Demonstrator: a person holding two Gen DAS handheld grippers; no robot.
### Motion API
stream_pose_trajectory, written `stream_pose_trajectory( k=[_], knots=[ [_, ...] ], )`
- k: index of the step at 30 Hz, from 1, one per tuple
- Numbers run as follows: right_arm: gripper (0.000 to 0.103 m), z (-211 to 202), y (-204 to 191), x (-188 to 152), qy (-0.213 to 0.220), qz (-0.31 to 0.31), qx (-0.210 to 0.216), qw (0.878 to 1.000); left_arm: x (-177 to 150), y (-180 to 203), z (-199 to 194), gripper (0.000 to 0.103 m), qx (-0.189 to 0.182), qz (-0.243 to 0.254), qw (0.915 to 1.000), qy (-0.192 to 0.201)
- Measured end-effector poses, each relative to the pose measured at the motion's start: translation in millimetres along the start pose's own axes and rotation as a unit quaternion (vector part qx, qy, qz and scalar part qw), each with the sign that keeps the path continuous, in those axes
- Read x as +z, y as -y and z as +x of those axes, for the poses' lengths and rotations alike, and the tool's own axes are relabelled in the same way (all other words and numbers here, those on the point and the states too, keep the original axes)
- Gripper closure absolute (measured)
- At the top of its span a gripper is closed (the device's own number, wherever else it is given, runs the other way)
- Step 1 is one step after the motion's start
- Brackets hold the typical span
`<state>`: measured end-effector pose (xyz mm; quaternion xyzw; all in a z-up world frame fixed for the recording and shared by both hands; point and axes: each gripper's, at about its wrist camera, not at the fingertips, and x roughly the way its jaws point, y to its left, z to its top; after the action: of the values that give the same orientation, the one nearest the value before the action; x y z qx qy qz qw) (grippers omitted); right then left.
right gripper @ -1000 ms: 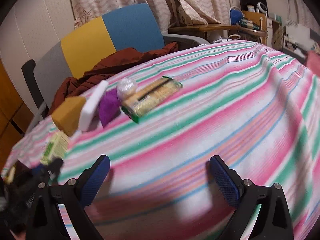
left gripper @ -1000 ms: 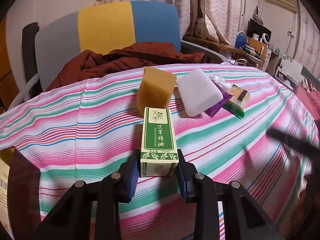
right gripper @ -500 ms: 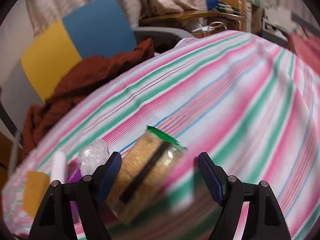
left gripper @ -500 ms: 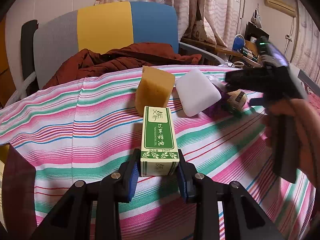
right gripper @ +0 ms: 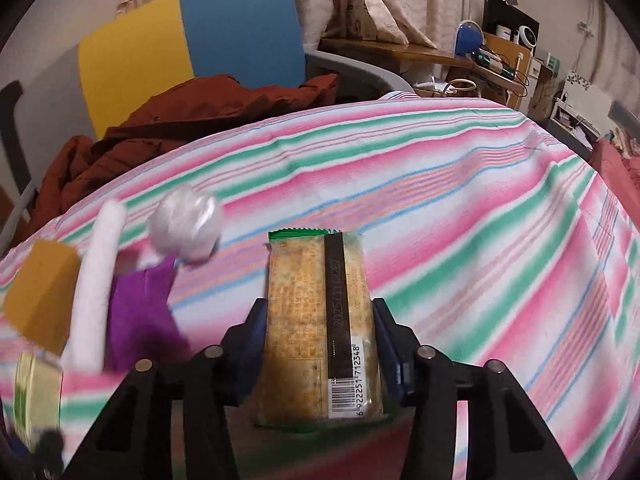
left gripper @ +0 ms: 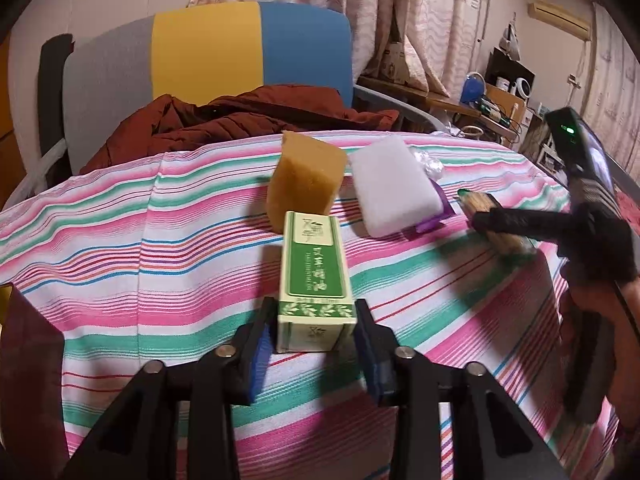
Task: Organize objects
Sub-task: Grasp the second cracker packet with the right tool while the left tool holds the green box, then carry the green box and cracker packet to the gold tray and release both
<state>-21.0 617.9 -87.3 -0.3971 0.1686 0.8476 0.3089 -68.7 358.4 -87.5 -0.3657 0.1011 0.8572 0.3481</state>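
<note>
My left tongs (left gripper: 314, 332) just let go of the green box (left gripper: 314, 280); it rests on the striped surface (left gripper: 120, 240). My right tongs (right gripper: 320, 344) just closed on the cracker pack (right gripper: 320, 320), ready to move.
</note>
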Motion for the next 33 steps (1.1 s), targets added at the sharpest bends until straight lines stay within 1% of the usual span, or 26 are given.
stream_pose_trajectory(
  k=[1, 3, 6, 9, 12, 13, 14, 15, 18, 21, 27, 30, 33],
  knots=[
    [0.052, -3, 1, -4, 0.002, -0.001, 0.002, 1.0, 0, 2, 0, 0.057, 0.0, 0.004, 1.0, -0.001],
    [0.052, -12, 0, -15, 0.008, -0.002, 0.005, 1.0, 1, 3, 1, 0.057, 0.003, 0.006, 1.0, -0.003],
    [0.053, -17, -5, -22, 0.013, -0.011, 0.001, 1.0, 4, 1, 0, 0.057, 0.001, -0.001, 1.0, -0.006],
    [0.053, -19, -7, -25, 0.02, -0.014, -0.005, 1.0, 9, 1, 3, 0.057, 0.006, -0.006, 0.9998, -0.015],
    [0.053, -17, -9, -25, 0.023, -0.018, -0.01, 1.0, 15, -2, 6, 0.057, 0.003, -0.018, 0.9997, -0.016],
    [0.053, -17, -10, -25, 0.024, -0.018, -0.011, 0.999, 16, -4, 7, 0.06, 0.005, -0.025, 0.9996, -0.015],
    [0.053, -16, -10, -25, 0.025, -0.018, -0.012, 0.999, 16, -7, 8, 0.067, 0.007, -0.03, 0.9994, -0.014],
    [0.053, -17, -9, -26, 0.027, -0.018, -0.012, 0.999, 15, -9, 8, 0.07, 0.009, -0.035, 0.9993, -0.013],
    [0.053, -18, -9, -26, 0.031, -0.019, -0.013, 0.999, 12, -12, 5, 0.071, 0.001, -0.042, 0.9991, -0.004],
    [0.053, -20, -8, -27, 0.038, -0.02, -0.012, 0.999, 8, -10, -2, 0.071, 0.009, -0.036, 0.9993, 0.007],
    [0.053, -45, -13, -34, 0.09, -0.035, 0.0, 0.995, -1, -3, -21, 0.071, 0.016, -0.019, 0.9991, 0.035],
    [0.053, -51, -19, -40, 0.09, -0.045, 0.011, 0.995, -7, 4, -32, 0.071, 0.016, -0.006, 0.9989, 0.044],
    [0.053, -62, -18, -48, 0.096, -0.039, 0.021, 0.994, -13, 7, -42, 0.071, 0.009, -0.003, 0.9986, 0.053]
  ],
)
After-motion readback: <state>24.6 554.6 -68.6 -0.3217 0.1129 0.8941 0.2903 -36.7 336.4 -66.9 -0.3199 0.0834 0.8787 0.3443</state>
